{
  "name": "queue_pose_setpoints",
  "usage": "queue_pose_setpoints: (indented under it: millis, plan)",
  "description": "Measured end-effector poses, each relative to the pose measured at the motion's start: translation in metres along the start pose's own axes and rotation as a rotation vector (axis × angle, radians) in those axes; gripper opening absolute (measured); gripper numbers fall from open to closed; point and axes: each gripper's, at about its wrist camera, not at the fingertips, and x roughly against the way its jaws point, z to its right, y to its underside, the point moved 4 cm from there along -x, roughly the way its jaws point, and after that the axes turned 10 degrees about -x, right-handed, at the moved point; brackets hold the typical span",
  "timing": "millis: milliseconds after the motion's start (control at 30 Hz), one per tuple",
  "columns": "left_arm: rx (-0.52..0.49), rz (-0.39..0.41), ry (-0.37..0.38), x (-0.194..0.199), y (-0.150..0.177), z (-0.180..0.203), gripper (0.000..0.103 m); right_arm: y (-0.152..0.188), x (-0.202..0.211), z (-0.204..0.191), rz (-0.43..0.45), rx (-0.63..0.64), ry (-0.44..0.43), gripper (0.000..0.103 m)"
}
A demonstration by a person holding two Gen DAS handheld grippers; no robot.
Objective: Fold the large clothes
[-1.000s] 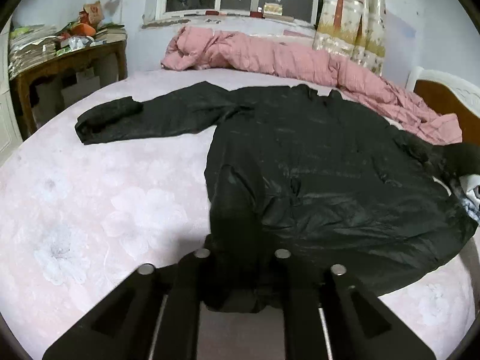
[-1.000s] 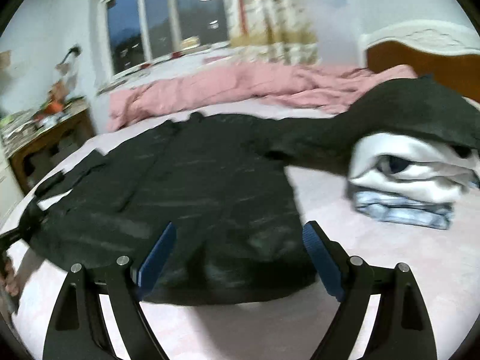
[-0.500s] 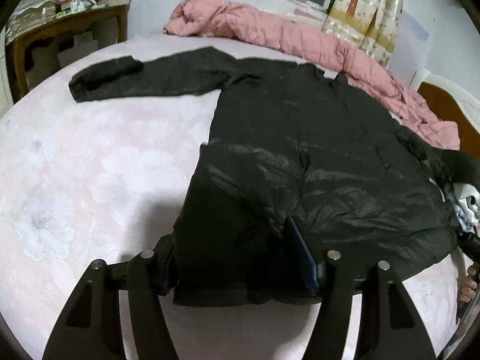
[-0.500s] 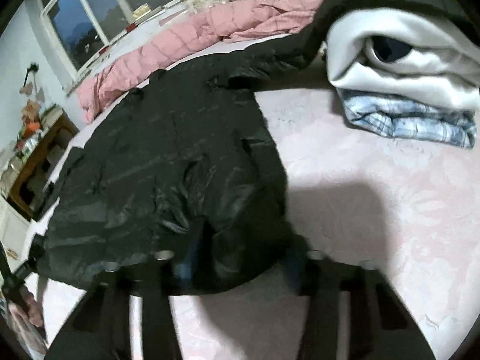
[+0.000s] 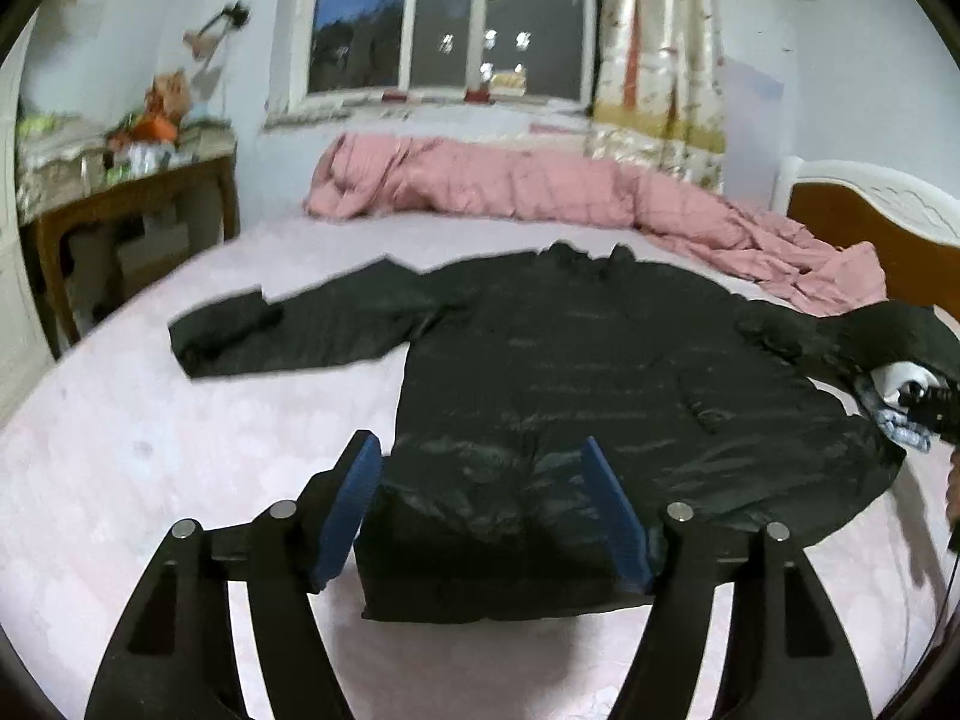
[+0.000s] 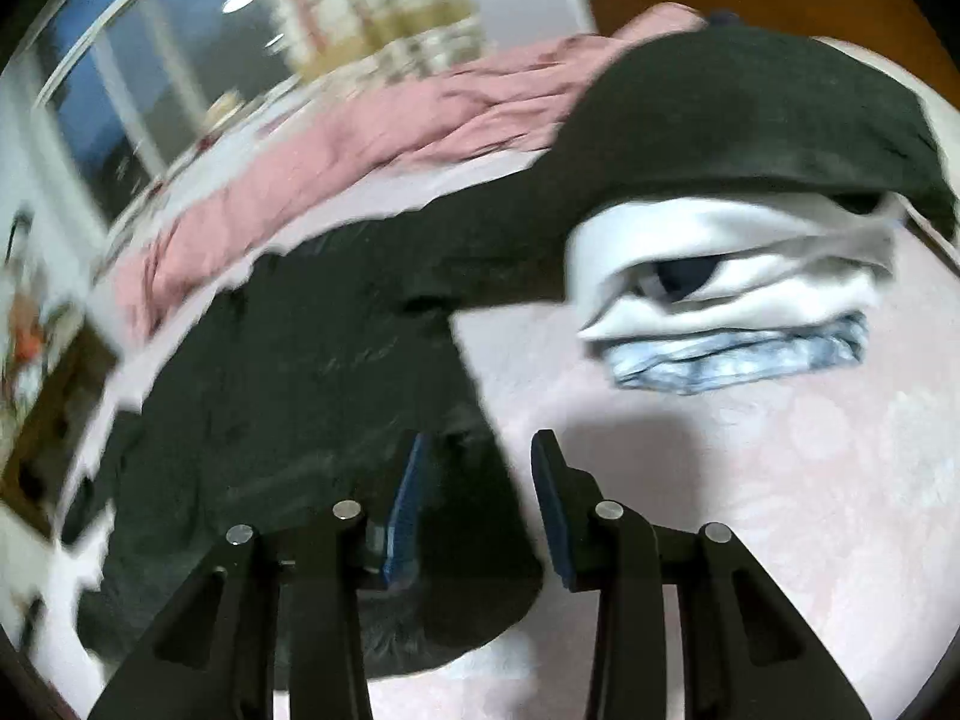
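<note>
Jacket (image 5: 600,372) lying spread on bed (image 5: 150,480), filling centre of left view; left gripper (image 5: 483,474) gaping wide over hem at bottom. Right view, blurry: right gripper (image 6: 477,456) sitting narrower, jaws apart around jacket edge, bottom centre; folded stack (image 6: 732,312) upper right.

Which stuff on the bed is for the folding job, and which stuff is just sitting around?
For the job:
- big shiny black padded jacket, spread flat
- left claw, open over the jacket's bottom hem
- right claw, open at the jacket's other hem corner

Just lying about:
- crumpled pink quilt
- stack of folded white and blue clothes
- cluttered brown wooden desk
</note>
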Motion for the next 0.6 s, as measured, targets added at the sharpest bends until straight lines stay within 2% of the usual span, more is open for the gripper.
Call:
queue_pose_setpoints:
  millis: [100,167,267,333,367,400,433,500,533,567,600]
  plan:
    - [-0.031,0.049,-0.018,0.009,0.002,0.003,0.082,0.000,0.014,0.005,0.054,0.035,0.017,0.038]
    - [-0.031,0.054,-0.031,0.009,0.004,0.002,0.083,0.001,0.017,0.005,0.049,0.034,0.012,0.038]
    - [-0.016,0.042,-0.001,0.008,0.003,0.002,0.083,0.004,0.022,0.005,0.032,0.027,-0.058,0.040]
    - [-0.011,0.057,0.009,0.013,0.005,0.003,0.083,0.018,0.030,0.001,0.054,0.118,-0.088,0.045]
    - [-0.014,0.064,0.018,0.015,0.008,0.004,0.084,0.030,0.035,-0.001,0.083,0.181,-0.100,0.053]
    - [-0.020,0.063,0.030,0.016,0.011,0.007,0.085,0.041,0.036,-0.001,0.088,0.228,-0.082,0.055]
    - [-0.021,0.049,0.033,0.015,0.016,0.009,0.086,0.053,0.034,-0.008,0.052,0.300,-0.027,0.055]
    - [-0.012,-0.021,0.009,0.004,0.026,0.012,0.086,0.068,0.041,-0.026,0.078,0.431,-0.042,0.058]
    - [-0.019,-0.020,0.011,-0.001,0.030,0.015,0.085,0.073,0.044,-0.032,0.101,0.463,-0.032,0.063]
    - [-0.040,-0.018,0.008,-0.005,0.034,0.019,0.085,0.078,0.045,-0.035,0.101,0.475,-0.029,0.070]
    - [-0.078,-0.039,0.006,-0.009,0.037,0.026,0.085,0.090,0.042,-0.041,0.064,0.507,-0.056,0.070]
